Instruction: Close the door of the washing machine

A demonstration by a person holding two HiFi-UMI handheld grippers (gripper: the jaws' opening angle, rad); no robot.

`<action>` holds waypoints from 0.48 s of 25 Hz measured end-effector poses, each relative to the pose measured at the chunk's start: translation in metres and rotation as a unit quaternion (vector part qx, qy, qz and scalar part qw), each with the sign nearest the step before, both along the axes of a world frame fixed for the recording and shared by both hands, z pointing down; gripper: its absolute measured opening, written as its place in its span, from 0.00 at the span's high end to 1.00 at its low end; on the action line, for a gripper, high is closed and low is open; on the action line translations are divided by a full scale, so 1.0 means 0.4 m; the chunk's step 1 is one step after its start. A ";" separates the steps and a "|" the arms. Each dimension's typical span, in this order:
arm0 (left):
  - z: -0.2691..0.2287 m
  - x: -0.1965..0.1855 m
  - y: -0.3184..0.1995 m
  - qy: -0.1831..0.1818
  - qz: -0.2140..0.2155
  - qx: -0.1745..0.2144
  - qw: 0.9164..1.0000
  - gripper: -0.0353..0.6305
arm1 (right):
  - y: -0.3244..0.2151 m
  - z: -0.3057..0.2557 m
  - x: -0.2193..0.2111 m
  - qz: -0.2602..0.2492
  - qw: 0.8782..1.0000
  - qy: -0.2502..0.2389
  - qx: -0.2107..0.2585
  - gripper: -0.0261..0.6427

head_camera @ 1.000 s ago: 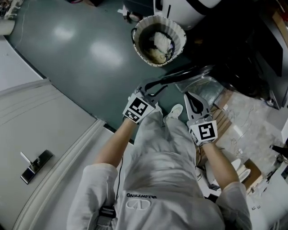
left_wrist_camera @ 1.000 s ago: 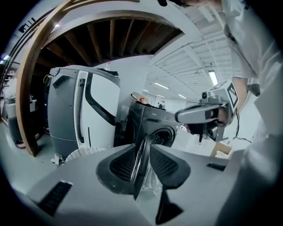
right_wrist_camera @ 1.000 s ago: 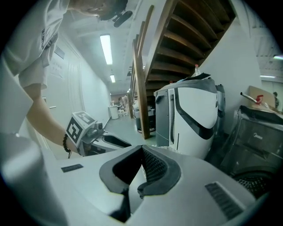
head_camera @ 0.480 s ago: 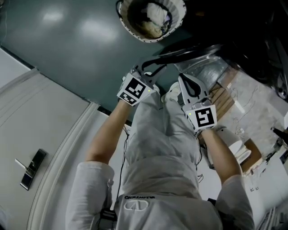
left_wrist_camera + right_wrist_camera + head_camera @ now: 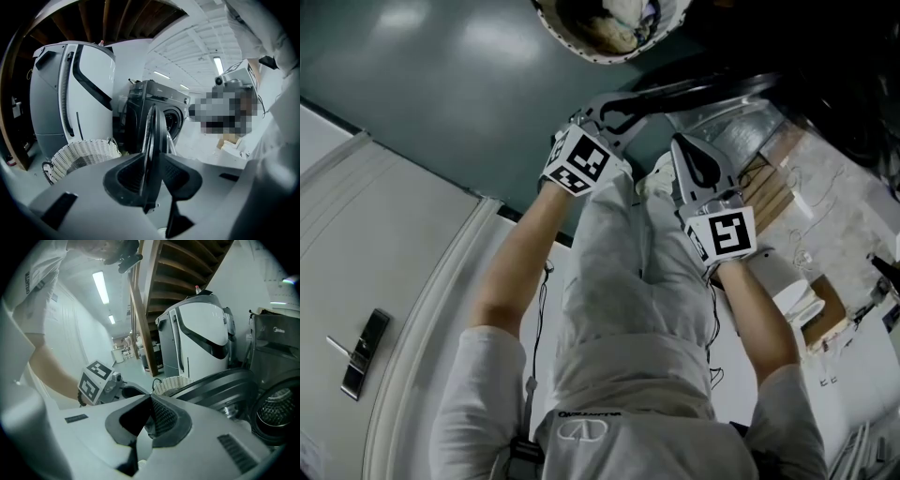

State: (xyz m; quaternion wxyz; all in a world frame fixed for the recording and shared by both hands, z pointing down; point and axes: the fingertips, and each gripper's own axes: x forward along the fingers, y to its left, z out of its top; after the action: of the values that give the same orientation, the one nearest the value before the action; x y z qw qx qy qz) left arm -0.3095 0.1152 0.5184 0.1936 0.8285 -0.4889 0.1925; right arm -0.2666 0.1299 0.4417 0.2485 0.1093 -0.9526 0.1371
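The dark washing machine (image 5: 140, 105) stands with its round door (image 5: 153, 124) swung open, seen edge-on in the left gripper view. My left gripper (image 5: 153, 157) is shut on the door's thin rim, which runs between its pads. In the head view that gripper (image 5: 614, 112) meets the dark door rim (image 5: 712, 89) at its left end. My right gripper (image 5: 680, 142) hangs just right of it, shut and empty, with its jaws (image 5: 151, 397) pressed together. The right gripper view shows the door (image 5: 220, 385) close at the right and the drum (image 5: 276, 413) behind it.
A white wicker basket (image 5: 600, 58) with laundry sits on the green floor beyond the door. A tall white appliance (image 5: 70, 93) stands left of the washer. A silver duct (image 5: 741, 131), a cardboard box (image 5: 811, 323) and plastic sheeting lie to the right. The person's legs are below the grippers.
Both grippers have sunk lower, and the head view has shifted so the basket has slid to the top edge. The left gripper keeps hold of the door rim; the right stays shut.
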 end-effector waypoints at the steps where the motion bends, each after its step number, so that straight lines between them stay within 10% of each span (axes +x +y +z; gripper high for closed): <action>1: 0.010 0.001 -0.001 -0.003 0.004 -0.002 1.000 0.81 | 0.001 0.006 0.003 0.003 1.000 0.000 -0.002 0.94; 12: 0.071 0.014 -0.031 0.001 0.026 0.006 1.000 0.81 | 0.002 0.066 0.033 0.024 1.000 -0.001 -0.017 0.94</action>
State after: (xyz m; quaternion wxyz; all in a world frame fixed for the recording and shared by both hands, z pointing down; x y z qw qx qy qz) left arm -0.3038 0.1027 0.5468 0.1841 0.8425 -0.4678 0.1936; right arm -0.2535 0.1306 0.4679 0.2461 0.1273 -0.9475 0.1596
